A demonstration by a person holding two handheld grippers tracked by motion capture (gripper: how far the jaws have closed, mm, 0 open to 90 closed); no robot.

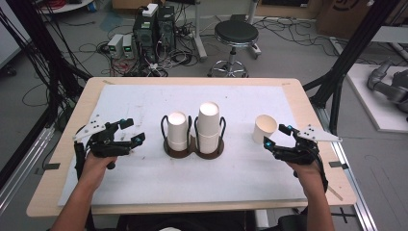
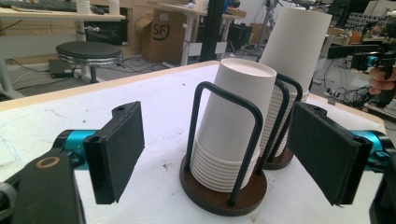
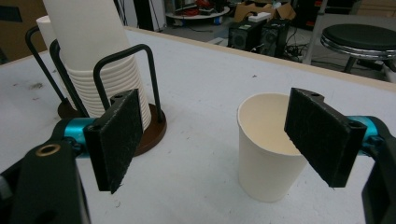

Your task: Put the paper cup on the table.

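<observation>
The loose paper cup (image 3: pixel 266 149) standing upright, mouth up, on the white mat (image 1: pixel 144 178) is what your right gripper (image 3: pixel 219 140) is lined up on: it sits just ahead of the spread jaws, nearer the right-hand pad, apart from both, and well to the right of the two stacks. Judge it as very light and thin-walled, so it will likely tip or skate on the mat if one pad touches first, and it will likely crumple if you squeeze hard. Take it across the upper wall, just under the rolled rim where the paper is stiffest, with both pads meeting it together and only light pressure. Its surface looks matte and smooth, tapering toward the base; the coarse black pads should grip it well. Your left gripper (image 2: pixel 215 154) is also spread wide, holding nothing, and faces the shorter stack of cups (image 2: pixel 231 135), nested upside down inside a black wire hoop on a round dark wooden base (image 2: pixel 215 196). The taller stack (image 2: pixel 292 60) stands just behind it in its own hoop. These nested cups may cling together, so expect several to lift at once.
</observation>
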